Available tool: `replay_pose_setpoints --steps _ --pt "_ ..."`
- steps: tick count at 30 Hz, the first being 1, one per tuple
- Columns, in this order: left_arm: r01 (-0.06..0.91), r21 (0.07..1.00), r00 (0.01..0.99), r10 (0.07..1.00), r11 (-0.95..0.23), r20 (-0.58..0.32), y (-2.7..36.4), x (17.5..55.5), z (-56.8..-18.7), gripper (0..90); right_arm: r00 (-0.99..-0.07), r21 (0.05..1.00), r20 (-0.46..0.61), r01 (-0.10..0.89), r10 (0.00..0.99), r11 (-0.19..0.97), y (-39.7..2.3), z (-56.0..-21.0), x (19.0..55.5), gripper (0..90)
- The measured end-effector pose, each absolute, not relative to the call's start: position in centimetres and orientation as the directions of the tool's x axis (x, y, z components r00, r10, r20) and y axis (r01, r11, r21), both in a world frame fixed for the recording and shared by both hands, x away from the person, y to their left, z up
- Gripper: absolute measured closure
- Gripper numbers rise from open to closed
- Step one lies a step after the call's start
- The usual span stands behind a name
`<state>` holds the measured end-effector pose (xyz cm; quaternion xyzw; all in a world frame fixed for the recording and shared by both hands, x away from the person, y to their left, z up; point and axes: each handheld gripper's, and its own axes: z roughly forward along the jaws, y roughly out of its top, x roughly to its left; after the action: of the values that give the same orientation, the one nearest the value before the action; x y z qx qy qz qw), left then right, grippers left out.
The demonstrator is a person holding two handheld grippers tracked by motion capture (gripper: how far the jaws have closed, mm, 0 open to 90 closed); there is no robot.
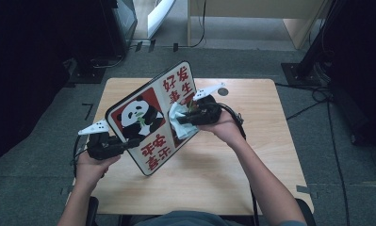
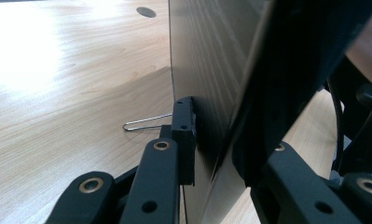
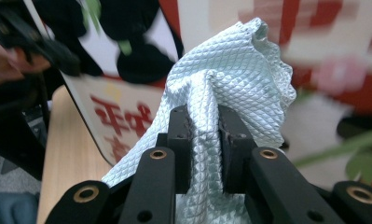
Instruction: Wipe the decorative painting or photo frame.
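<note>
Our left tool [image 1: 124, 143] pinches a panda sign [image 1: 150, 115] reading 好发生; our right tool [image 1: 183, 117] pinches a cloth [image 3: 230, 88] against it, above the wooden tabletop [image 1: 251, 155].

board [image 1: 148, 117] tilted above table [image 1: 270, 155] | cloth [image 1: 178, 117] on board's right part | clip [image 2: 144, 123] on table

The high view looked down and forward over the table [image 1: 270, 188]. Each gripper view sat close behind its own jaws; both also caught the panda board [image 1: 150, 117], though the right one was probably motion-blurred.
</note>
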<state>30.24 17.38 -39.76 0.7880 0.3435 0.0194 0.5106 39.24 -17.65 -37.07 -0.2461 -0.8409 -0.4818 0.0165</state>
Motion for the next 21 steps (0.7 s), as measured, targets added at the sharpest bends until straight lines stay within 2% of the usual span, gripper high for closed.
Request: replay_pose_setpoints --steps 10,21 --pt "0.525 0.817 0.762 0.560 -0.239 -0.326 17.4 30.3 -39.8 77.1 -0.899 0.828 0.217 0.376 0.380 0.416 -15.9 -31.8 40.1 78.1" --pt "0.528 0.815 0.763 0.555 -0.238 -0.332 17.5 30.4 -39.8 77.1 -0.915 0.838 0.174 0.332 0.363 0.433 -14.6 -28.5 40.6 78.1"
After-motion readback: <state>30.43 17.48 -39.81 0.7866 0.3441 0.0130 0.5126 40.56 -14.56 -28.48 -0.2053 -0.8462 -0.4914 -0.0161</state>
